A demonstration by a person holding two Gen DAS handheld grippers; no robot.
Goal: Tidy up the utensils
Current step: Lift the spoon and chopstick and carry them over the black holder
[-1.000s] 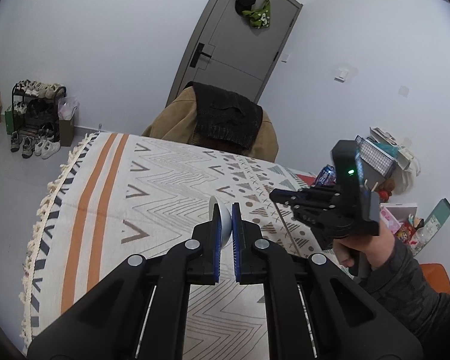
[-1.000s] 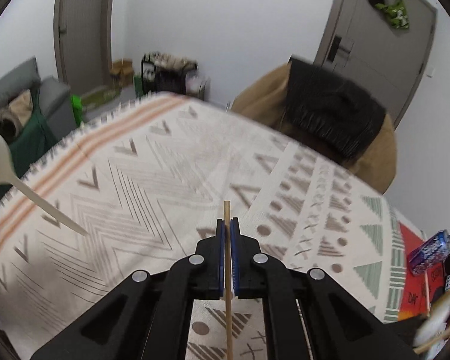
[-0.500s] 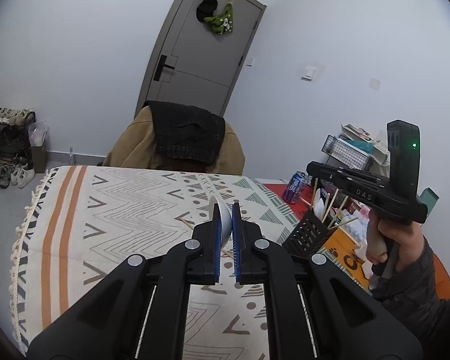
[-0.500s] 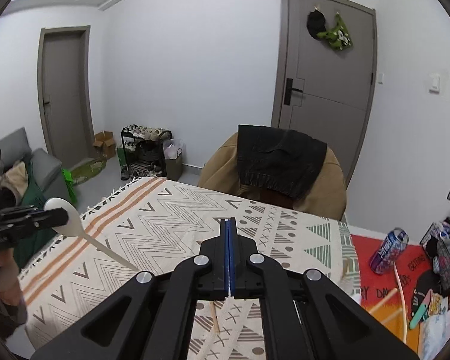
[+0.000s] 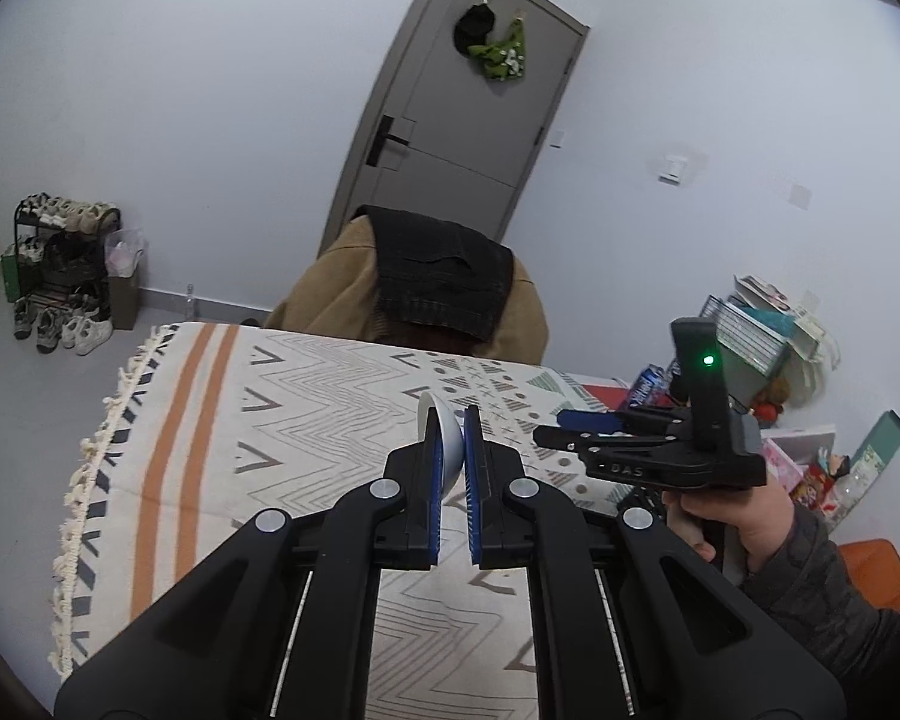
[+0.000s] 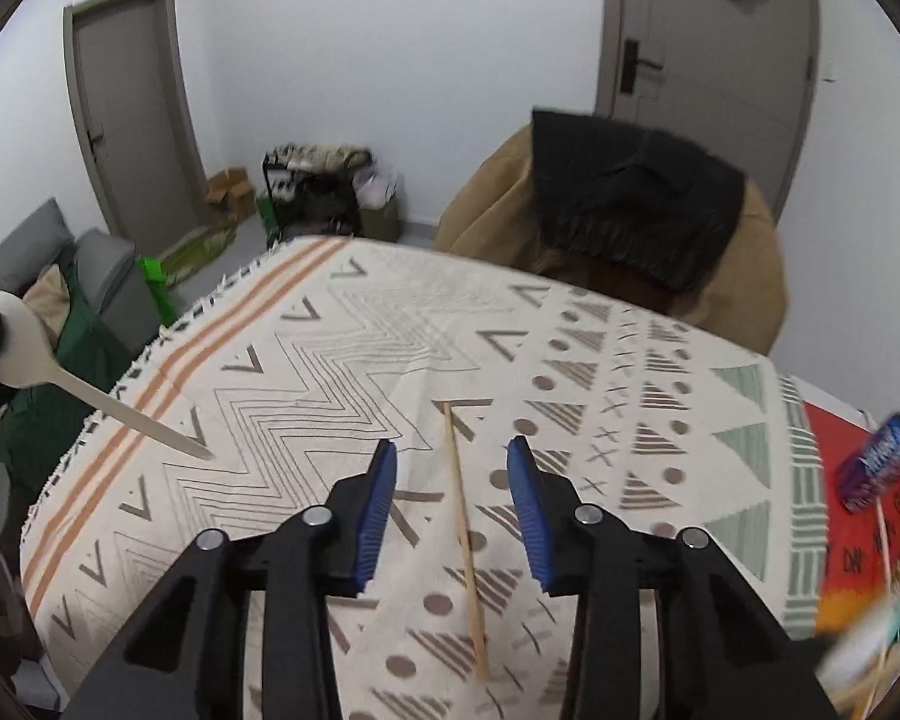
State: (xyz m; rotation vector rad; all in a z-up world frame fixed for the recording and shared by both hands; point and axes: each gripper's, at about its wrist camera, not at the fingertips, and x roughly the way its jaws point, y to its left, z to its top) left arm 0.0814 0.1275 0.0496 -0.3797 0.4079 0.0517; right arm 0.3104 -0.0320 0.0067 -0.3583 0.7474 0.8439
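The chopstick lay on the cloth between your right gripper's just-opened blue pads, running twelve to six, awaiting a pinch, while your left gripper clamped the spoon.

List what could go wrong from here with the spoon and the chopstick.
1. The left gripper pinches the white spoon only by its bowl; the long handle could swing or slip out.
2. The chopstick lies flat on the tablecloth between the open right gripper fingers, which have just been opening; closing on so thin a stick may snag cloth or roll it aside.
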